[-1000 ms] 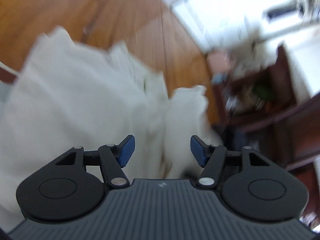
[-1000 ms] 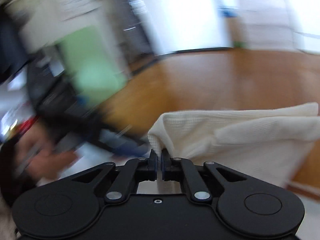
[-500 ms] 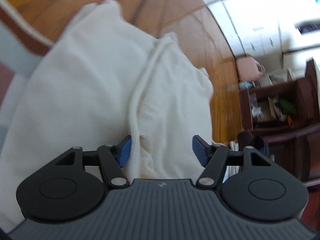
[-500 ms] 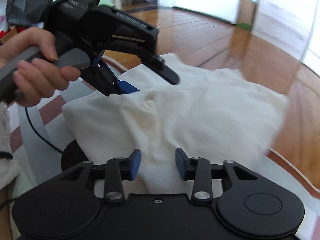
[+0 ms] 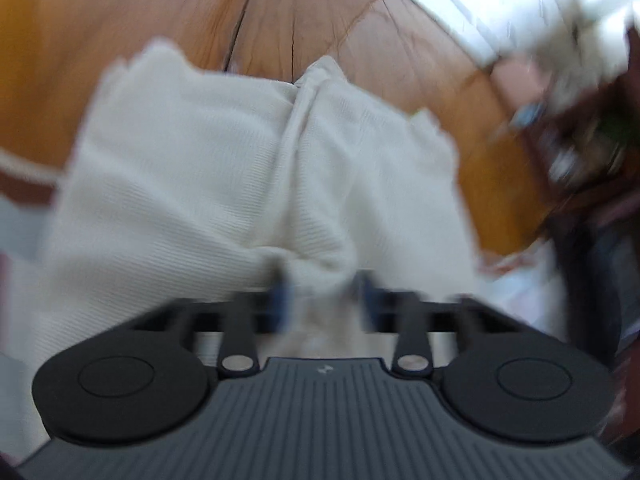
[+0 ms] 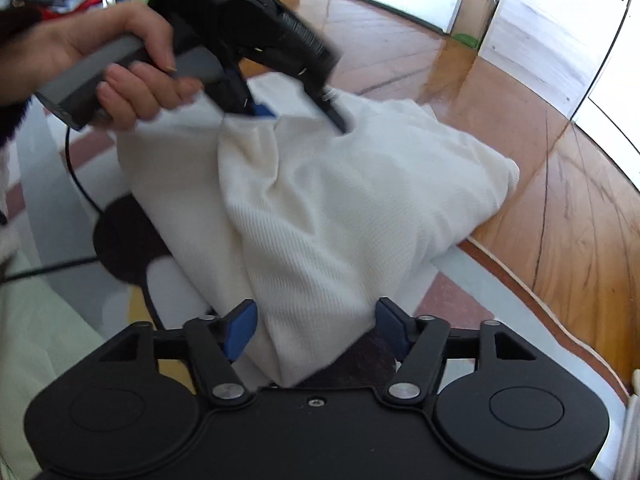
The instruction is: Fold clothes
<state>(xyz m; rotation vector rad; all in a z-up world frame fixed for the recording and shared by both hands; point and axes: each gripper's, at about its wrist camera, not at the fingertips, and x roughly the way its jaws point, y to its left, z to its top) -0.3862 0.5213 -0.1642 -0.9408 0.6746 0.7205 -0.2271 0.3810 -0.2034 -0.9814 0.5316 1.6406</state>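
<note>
A white knitted garment (image 6: 340,200) lies bunched on a patterned rug (image 6: 472,304); it fills the blurred left wrist view too (image 5: 192,184). My right gripper (image 6: 314,330) is open, its blue pads on either side of the garment's near fold. My left gripper (image 5: 324,300) has its jaws partly apart with a ridge of the cloth between them; the blur hides whether they pinch it. In the right wrist view the left gripper (image 6: 304,118) presses into the garment's far edge, held by a hand (image 6: 120,64).
Wooden floor (image 6: 560,184) lies beyond the rug's edge. A black cable (image 6: 80,184) trails over the rug at left. Dark wooden furniture (image 5: 592,184) stands at the right in the left wrist view. White cabinets (image 6: 540,20) line the far wall.
My right gripper let go of the garment's corner and opened wider around its near fold. My left gripper's jaws narrowed around a ridge of cloth and moved down onto it.
</note>
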